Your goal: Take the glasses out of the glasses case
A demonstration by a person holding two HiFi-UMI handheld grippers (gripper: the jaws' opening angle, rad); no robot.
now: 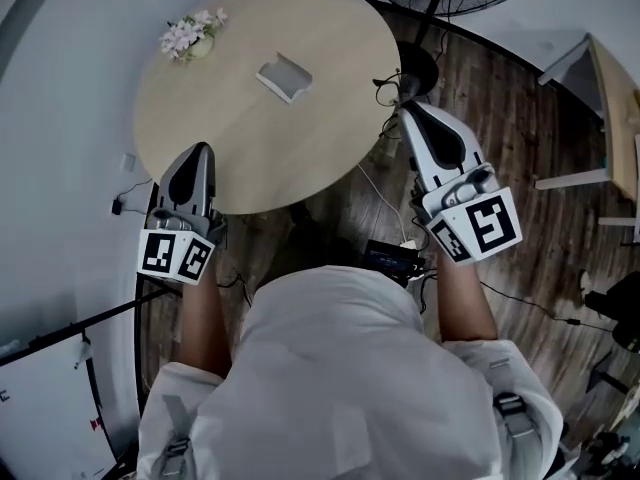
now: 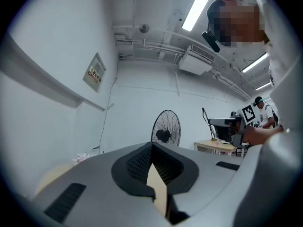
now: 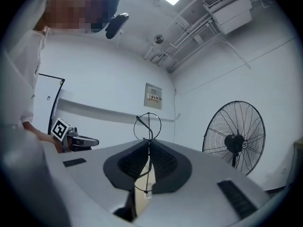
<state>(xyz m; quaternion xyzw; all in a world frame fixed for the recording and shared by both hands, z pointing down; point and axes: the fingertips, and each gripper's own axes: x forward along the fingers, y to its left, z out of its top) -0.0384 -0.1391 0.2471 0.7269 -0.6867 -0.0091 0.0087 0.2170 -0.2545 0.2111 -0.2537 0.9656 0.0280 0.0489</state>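
White shirt [image 1: 340, 368] fills the foreground, both arms reaching forward from it. Right gripper [image 3: 149, 146] has its jaws clenched on the thin wire glasses [image 3: 147, 126], held off the counter's [image 1: 230, 138] right edge, probably so the frame touches nothing. Left gripper [image 1: 203, 150] hovers at the near edge, jaws pressed together on nothing, likely idle. Farther on lies the glasses case [image 1: 283, 76], open and apparently empty, then flowers [image 1: 190, 36].

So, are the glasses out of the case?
Out: the right gripper is shut on the glasses, away from the open case on the table.
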